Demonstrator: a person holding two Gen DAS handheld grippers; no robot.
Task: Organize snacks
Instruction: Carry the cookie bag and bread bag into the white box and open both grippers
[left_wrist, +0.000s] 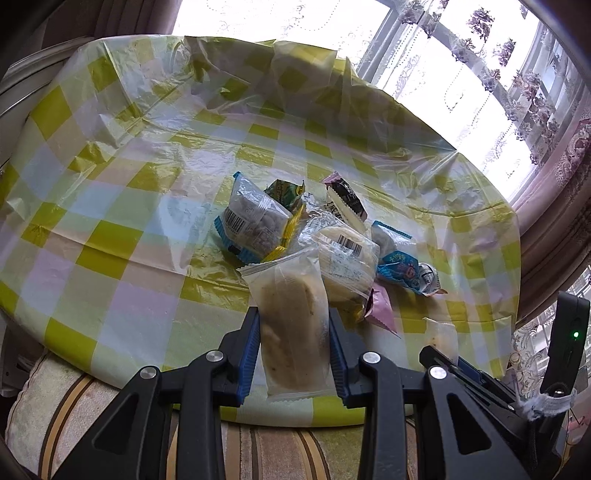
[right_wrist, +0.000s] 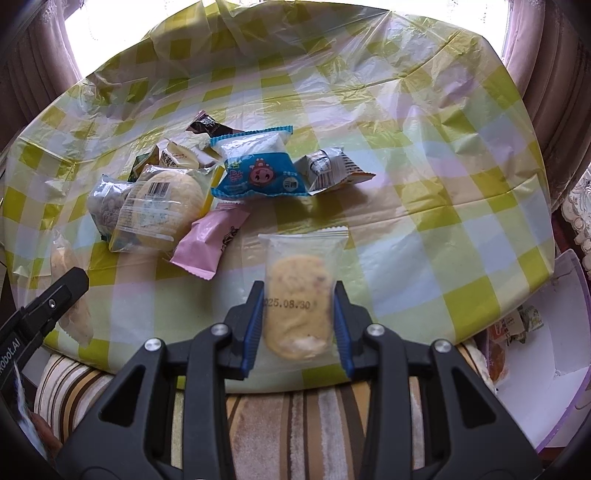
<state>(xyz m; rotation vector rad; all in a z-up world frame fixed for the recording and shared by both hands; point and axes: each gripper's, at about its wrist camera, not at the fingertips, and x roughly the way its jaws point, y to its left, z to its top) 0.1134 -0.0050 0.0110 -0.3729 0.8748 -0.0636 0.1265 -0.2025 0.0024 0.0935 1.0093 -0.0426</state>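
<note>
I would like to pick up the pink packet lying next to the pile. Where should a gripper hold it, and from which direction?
Probably grip the pink packet across its narrow width near the middle, coming from above. It lies flat on the checked tablecloth with its near end free, while its far end sits against the blue packet and the round bun packet.

Two clear-wrapped pastries: one pinched upright in left hand-held gripper, other in right. Remaining snack pile heaped mid-bench.
</note>
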